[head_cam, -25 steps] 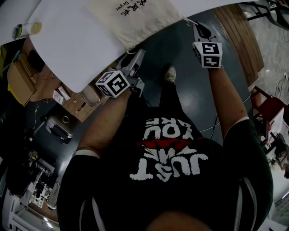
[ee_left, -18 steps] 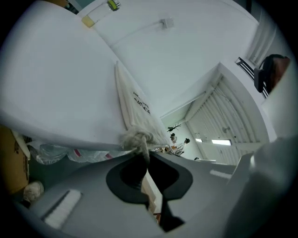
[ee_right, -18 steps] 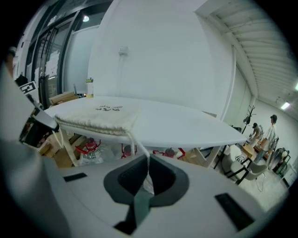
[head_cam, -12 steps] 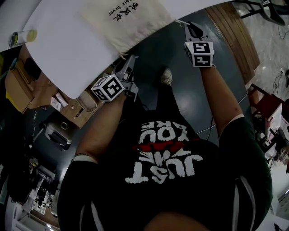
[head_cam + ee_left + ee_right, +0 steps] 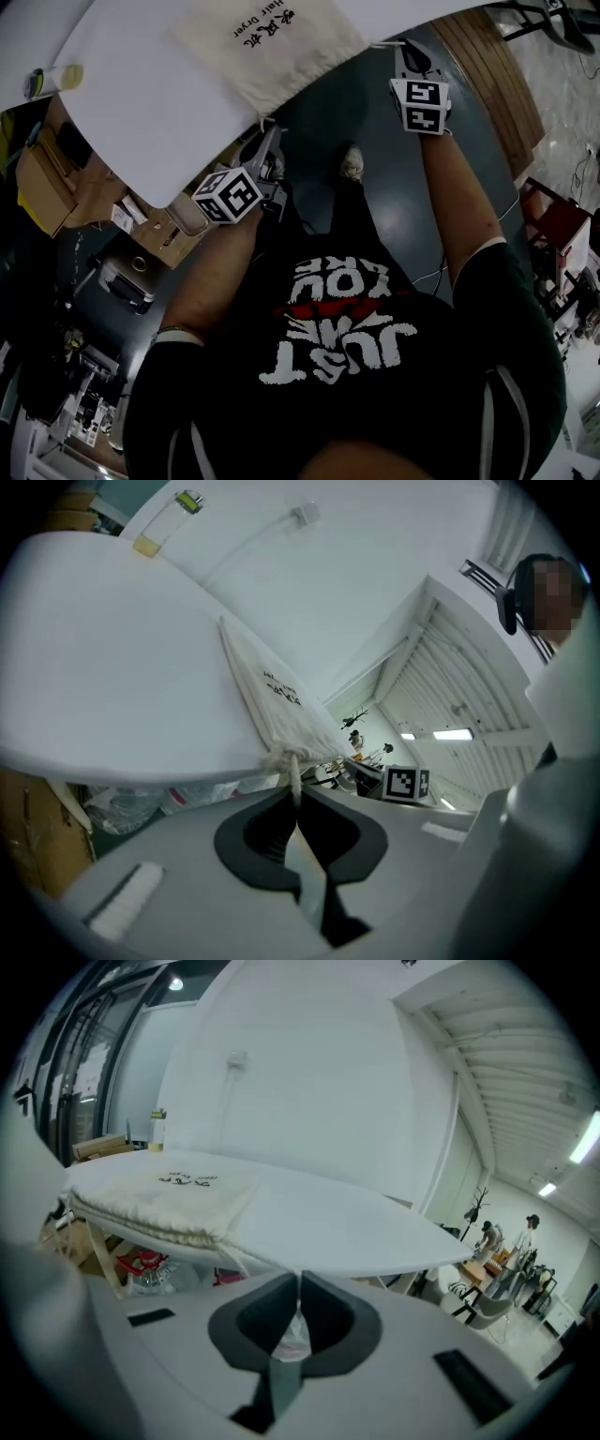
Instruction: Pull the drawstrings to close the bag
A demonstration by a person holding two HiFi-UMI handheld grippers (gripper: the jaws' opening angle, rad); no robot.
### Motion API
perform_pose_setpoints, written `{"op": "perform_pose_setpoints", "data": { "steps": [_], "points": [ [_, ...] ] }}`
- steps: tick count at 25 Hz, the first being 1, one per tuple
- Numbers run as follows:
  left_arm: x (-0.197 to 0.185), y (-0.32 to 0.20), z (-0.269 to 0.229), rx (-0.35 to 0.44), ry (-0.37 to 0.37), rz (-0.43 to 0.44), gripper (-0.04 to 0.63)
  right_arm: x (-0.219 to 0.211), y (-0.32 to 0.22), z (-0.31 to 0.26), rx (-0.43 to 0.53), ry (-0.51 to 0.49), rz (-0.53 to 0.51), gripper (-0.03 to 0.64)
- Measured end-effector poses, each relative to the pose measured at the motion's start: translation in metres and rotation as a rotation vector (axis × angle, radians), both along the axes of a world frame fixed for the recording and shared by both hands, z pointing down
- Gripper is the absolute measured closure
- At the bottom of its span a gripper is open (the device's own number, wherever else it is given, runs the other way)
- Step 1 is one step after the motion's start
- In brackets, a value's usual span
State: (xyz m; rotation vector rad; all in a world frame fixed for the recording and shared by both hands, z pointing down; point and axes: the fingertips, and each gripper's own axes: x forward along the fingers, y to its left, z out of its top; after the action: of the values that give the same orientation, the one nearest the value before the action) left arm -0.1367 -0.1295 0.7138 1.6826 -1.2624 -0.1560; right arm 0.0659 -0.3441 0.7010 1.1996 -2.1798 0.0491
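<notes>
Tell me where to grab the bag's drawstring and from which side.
Take each cord end where it leaves the bag's gathered mouth, at the table's near edge; come from that edge, one per side, so the pulls oppose. The left claw, just closed, and right claw pinch them.

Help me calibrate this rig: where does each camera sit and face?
Head view: person's head, facing steeply down at cream cloth drawstring bag on white table; shows torso, arms, left gripper, right gripper.
Left gripper view: rides that gripper, looks along its fingers, just closed on a white drawstring at the bag's mouth.
Right gripper view: same, fingers shut on the other drawstring.
All share the bag.
</notes>
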Motion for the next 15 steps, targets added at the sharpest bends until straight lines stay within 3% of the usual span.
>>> {"op": "perform_pose_setpoints", "data": {
  "steps": [5, 9, 15],
  "points": [
    [-0.02, 0.008, -0.016, 0.003, -0.208, 0.055, 0.584, 0.005, 0.008, -0.031, 0.055, 0.013, -0.006, 0.604],
    [-0.045, 0.005, -0.044, 0.024, -0.448, 0.109, 0.584, 0.005, 0.013, -0.062, 0.105, 0.049, -0.023, 0.604],
    [-0.076, -0.035, -0.121, 0.159, -0.819, 0.18, 0.584, 0.003, 0.008, -0.137, 0.206, 0.079, -0.045, 0.604]
  ]
}}
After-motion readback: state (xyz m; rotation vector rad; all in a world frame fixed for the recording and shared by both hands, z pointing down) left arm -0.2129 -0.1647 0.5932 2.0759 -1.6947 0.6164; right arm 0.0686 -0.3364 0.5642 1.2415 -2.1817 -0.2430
